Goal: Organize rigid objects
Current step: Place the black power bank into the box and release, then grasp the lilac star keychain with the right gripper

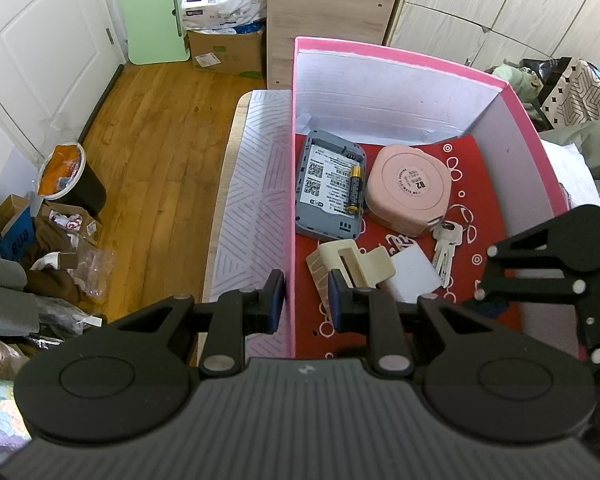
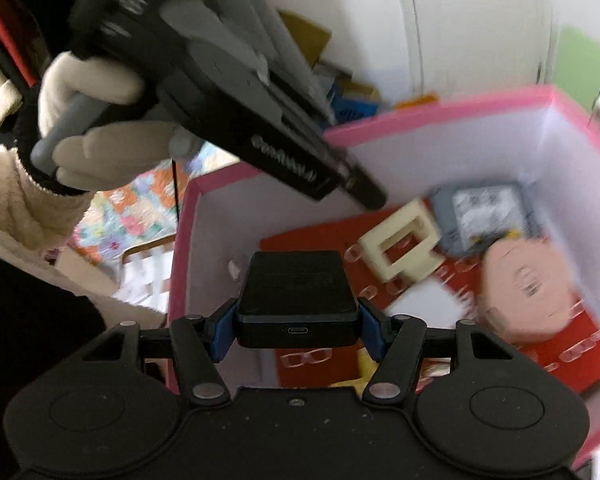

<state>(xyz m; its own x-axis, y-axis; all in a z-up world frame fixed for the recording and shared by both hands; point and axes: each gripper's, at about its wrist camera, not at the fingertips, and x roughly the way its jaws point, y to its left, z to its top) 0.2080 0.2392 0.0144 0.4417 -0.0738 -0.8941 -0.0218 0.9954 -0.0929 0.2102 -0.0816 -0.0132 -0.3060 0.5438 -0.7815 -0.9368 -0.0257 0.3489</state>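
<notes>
Inside pink box (image 1: 420, 56), one battery (image 1: 355, 189), one clip (image 1: 350, 266), one round case (image 1: 406, 190).

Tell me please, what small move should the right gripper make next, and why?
Probably lower the black box, held between the right gripper fingers, onto the bare red floor of the pink bin. It already hangs over the bin, and the left gripper clamps the bin wall, steadying it.

Battery (image 1: 355, 189) on router (image 1: 330, 190), round case (image 1: 407, 189) right, all inside box (image 1: 396, 80)
</notes>
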